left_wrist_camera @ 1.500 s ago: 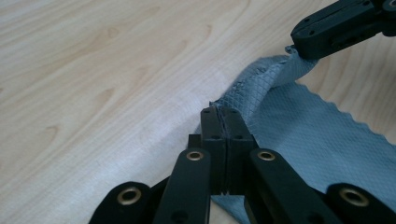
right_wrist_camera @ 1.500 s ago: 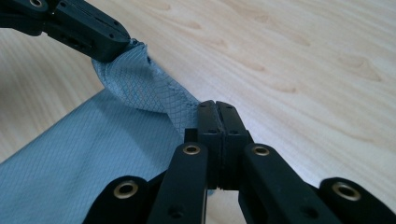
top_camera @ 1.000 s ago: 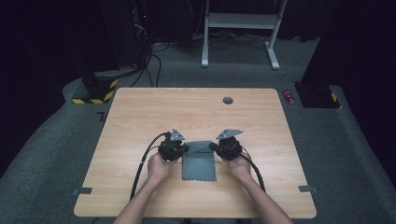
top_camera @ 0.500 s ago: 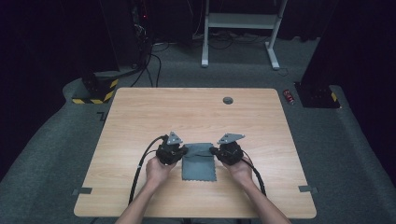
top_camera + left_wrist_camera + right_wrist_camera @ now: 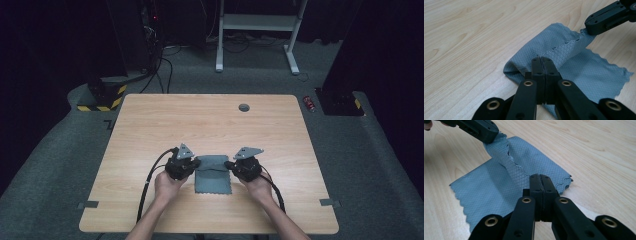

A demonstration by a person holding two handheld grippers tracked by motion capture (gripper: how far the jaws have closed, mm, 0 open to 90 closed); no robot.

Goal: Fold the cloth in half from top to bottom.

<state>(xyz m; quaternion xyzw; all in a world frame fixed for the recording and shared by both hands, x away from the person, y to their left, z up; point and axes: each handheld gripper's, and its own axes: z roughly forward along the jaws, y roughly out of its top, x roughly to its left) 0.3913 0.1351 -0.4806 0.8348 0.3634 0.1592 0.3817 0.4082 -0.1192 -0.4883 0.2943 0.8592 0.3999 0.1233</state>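
Observation:
A grey-blue waffle-textured cloth (image 5: 212, 176) lies on the wooden table (image 5: 200, 120) near its front edge, between the person's hands. My left gripper (image 5: 196, 162) is shut on the cloth's far left corner, and my right gripper (image 5: 229, 164) is shut on its far right corner. The left gripper view has the closed jaws of the left gripper (image 5: 541, 60) pinching a raised fold of the cloth (image 5: 551, 40), with the right gripper (image 5: 596, 23) holding the zigzag edge beyond. In the right gripper view, the right gripper (image 5: 540, 177) clamps the cloth (image 5: 486, 192) and the left gripper (image 5: 485, 131) grips the opposite corner.
A round cable grommet (image 5: 244, 107) sits near the table's far edge. Tape strips (image 5: 87, 204) (image 5: 329, 202) mark the front corners. On the floor behind are a red can (image 5: 310, 103), cables, and a white stand (image 5: 255, 30).
Both grippers have drawn a little toward the person, bringing the cloth's far edge with them over the rest of the cloth.

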